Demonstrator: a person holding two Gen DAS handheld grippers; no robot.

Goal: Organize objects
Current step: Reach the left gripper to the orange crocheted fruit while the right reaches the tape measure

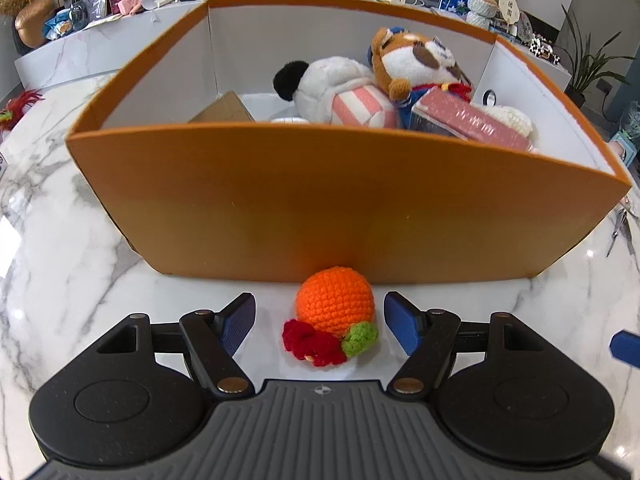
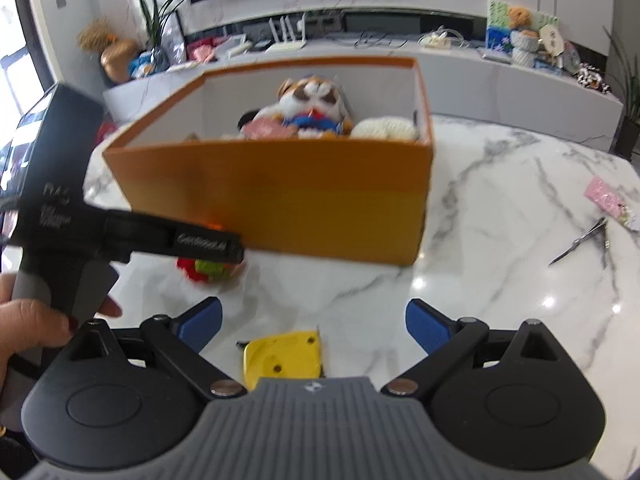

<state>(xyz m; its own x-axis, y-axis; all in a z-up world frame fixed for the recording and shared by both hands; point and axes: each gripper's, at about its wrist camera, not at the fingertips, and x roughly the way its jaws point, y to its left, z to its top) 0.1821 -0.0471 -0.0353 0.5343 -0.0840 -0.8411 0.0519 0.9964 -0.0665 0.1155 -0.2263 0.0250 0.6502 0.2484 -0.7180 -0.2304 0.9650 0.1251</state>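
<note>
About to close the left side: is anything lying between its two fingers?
Yes. In the left wrist view the crocheted orange lies between the open left hand-held gripper's fingers, untouched.

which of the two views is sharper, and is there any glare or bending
Left wrist view: sharp, crochet orange stitches crisp, orange box edges bowed by the fisheye. Right wrist view: motion-blurred, plush toys smeared, bright glare spots on the marble table.

One orange box; two plush toys inside; one crochet orange; one yellow tape measure; one scissors.
</note>
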